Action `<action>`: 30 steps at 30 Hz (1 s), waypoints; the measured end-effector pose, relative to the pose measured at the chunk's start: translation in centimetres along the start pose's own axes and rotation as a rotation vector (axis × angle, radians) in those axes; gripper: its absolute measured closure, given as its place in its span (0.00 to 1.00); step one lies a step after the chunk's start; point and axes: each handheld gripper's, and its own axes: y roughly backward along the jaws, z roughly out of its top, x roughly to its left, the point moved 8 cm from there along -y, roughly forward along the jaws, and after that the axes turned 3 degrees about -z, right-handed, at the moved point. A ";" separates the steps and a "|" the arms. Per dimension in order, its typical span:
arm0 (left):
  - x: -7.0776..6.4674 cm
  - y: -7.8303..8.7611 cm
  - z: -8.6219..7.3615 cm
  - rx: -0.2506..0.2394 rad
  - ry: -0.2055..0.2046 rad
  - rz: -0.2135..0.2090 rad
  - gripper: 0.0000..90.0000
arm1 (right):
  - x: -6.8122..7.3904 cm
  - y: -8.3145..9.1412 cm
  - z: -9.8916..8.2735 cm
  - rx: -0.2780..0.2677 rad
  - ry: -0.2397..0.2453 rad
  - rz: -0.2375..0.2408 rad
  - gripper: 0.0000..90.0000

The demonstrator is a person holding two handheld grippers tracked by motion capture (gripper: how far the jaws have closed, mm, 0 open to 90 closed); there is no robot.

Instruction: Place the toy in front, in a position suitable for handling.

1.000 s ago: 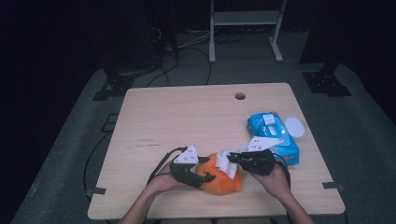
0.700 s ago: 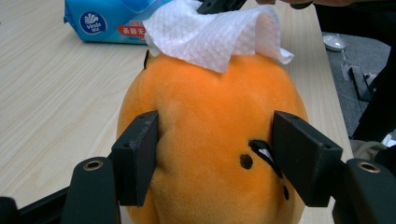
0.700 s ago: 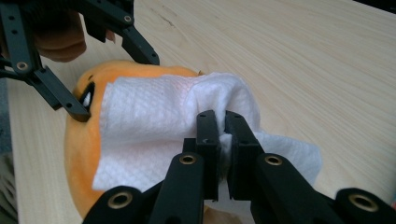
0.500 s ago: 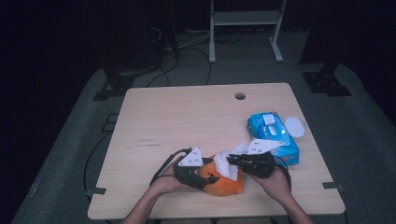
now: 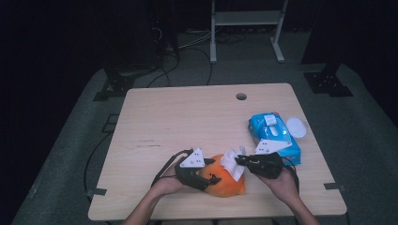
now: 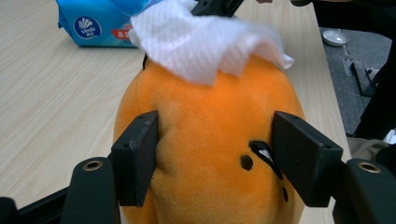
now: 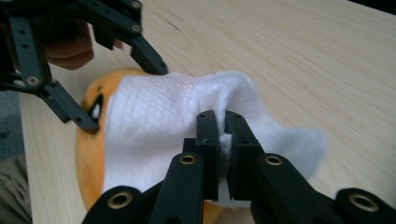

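An orange plush toy (image 5: 226, 183) with a small black face lies near the table's front edge. My left gripper (image 6: 217, 156) is shut on it, one black jaw pressed into each side of its body (image 6: 210, 140). My right gripper (image 7: 222, 126) is shut on a white wipe (image 7: 159, 121), which drapes over the toy's top (image 7: 88, 149). In the high view the left gripper (image 5: 212, 178) comes in from the toy's left. The right gripper (image 5: 239, 161) comes in from its right, with the wipe (image 5: 232, 164) between them.
A blue pack of wipes (image 5: 274, 136) lies to the right behind the toy, with a white round lid (image 5: 296, 126) beside it. The wooden table (image 5: 187, 117) has a small hole (image 5: 241, 96) near its far edge. Dark floor and cables surround it.
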 end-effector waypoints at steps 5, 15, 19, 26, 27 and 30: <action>0.0 0.1 -0.1 -0.009 0.009 -0.002 0.36 | 1.9 -1.1 1.5 -0.015 0.054 0.035 0.94; 1.3 1.1 -0.4 0.002 0.136 -0.022 0.15 | 0.9 -0.9 0.2 -0.004 0.017 0.036 0.94; 1.1 0.8 -0.5 0.005 0.119 -0.026 0.30 | 0.5 -0.7 0.1 -0.004 0.002 0.035 0.93; 0.6 0.9 -0.5 0.038 0.053 -0.008 0.35 | 2.3 -1.8 2.2 -0.011 0.072 0.054 0.93; 0.6 0.9 -0.6 0.035 0.059 -0.010 0.35 | 2.6 -2.1 2.4 -0.010 0.082 0.054 0.93; 1.0 0.9 -0.7 0.025 0.126 -0.024 0.22 | 3.0 -2.9 2.9 0.006 0.107 0.059 0.93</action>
